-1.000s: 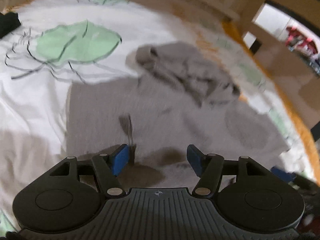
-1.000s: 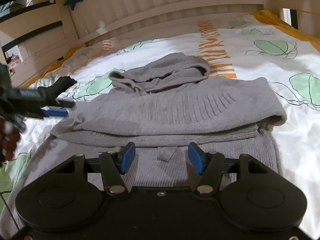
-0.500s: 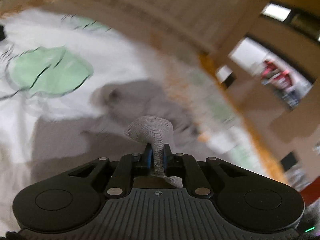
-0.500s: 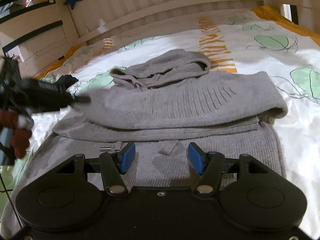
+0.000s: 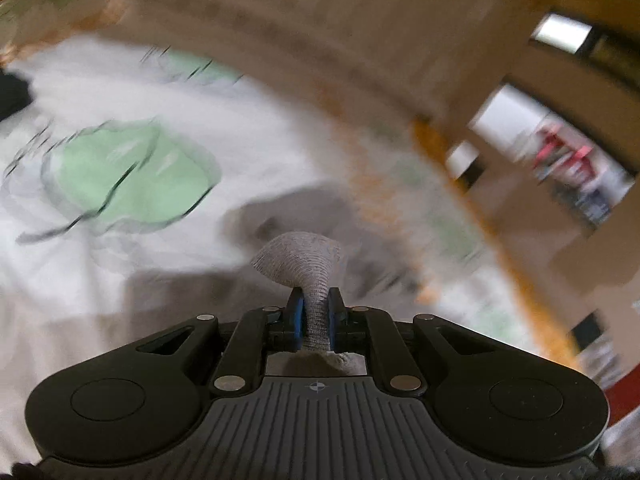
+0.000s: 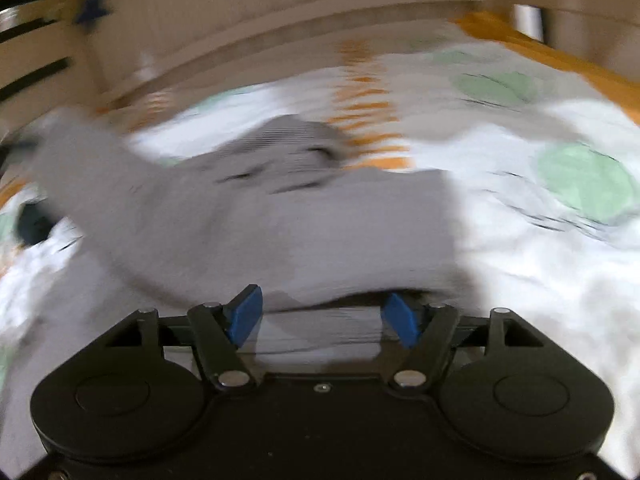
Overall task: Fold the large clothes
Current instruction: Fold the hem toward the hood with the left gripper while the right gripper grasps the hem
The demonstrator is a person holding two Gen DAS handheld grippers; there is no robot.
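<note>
The grey knit hoodie [image 6: 248,216] lies on the bed [image 6: 540,264], whose sheet is printed with green leaves. It is partly folded: a broad band of knit lies across the body, the hood crumpled behind. The left tool [image 5: 315,320] is clamped on a bunched piece of the knit [image 5: 298,260], lifted clear of the sheet. The right tool [image 6: 322,316] hangs with its 2 pads apart over the near hem, gripping nothing. Judging from this, at least 1 fold remains, plus squaring up; blur hides detail
</note>
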